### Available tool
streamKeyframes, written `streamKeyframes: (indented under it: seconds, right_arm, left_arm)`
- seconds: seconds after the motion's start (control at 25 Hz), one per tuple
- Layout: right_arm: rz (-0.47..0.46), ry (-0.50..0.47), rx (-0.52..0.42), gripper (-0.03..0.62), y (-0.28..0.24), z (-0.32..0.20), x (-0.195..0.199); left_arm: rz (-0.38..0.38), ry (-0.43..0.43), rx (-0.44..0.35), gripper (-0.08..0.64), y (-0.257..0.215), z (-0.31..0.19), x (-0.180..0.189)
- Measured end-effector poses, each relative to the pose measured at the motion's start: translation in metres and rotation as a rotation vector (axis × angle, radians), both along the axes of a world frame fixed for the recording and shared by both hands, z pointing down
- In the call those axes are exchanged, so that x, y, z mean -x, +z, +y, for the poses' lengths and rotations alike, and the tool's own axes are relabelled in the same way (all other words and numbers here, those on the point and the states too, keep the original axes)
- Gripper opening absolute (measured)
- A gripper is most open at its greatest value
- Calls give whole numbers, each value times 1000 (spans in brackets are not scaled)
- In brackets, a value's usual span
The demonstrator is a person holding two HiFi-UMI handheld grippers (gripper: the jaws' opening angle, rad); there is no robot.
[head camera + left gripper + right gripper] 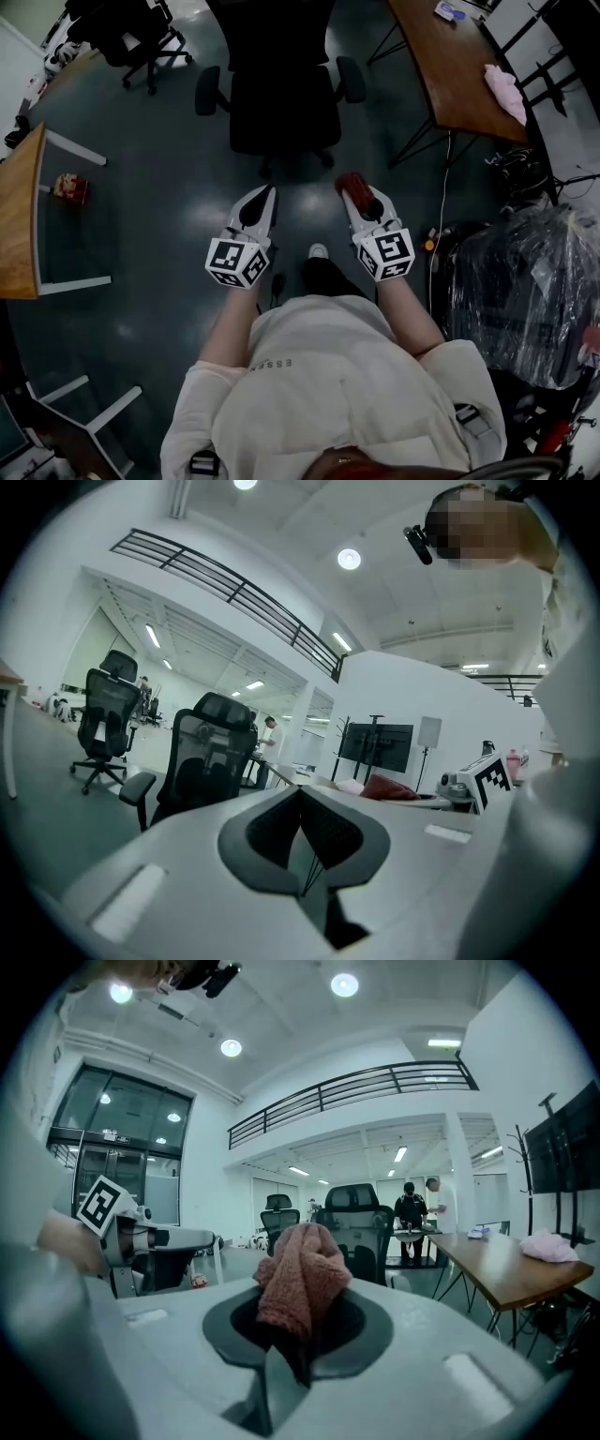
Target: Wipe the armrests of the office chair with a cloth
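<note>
A black office chair (281, 89) stands in front of me, its seat facing me, with a left armrest (206, 89) and a right armrest (352, 78). The chair (202, 761) (361, 1227) shows beyond both grippers' jaws, some way off. My right gripper (354, 190) is shut on a reddish-pink cloth (351, 181) (298, 1283) that bunches up out of the jaws. My left gripper (262, 199) is shut with nothing in it; its pads (323, 832) meet. Both grippers are held side by side, short of the chair.
A wooden desk (459, 66) with a pink cloth (506, 92) runs along the right. A second chair (141, 37) stands far left, a wooden table (21, 216) at the left edge, a plastic-wrapped bundle (525, 291) at right. People stand at a far table (422, 1208).
</note>
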State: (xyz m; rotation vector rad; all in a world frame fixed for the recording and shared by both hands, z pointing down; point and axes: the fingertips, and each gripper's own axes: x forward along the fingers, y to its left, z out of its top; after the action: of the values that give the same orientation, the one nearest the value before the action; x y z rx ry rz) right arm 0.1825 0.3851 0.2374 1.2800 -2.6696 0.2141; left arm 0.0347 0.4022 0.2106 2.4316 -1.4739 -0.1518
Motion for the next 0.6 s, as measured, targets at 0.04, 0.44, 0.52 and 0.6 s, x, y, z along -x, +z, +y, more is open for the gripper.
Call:
streamKeyframes:
  seconds: [0.04, 0.44, 0.52, 0.6]
  right_arm:
    - [1, 3, -2, 48, -1, 10, 3]
    - [-13, 43, 10, 48, -10, 87, 22]
    - [-10, 43, 3, 48, -12, 96, 24]
    - [-6, 42, 4, 48, -11, 104, 25]
  left_arm:
    - [-4, 0, -5, 17, -2, 10, 3]
    - [-17, -7, -23, 17, -16, 91, 25]
    - [-15, -15, -25, 17, -17, 100, 29]
    - [-14, -23, -29, 17, -18, 107, 31]
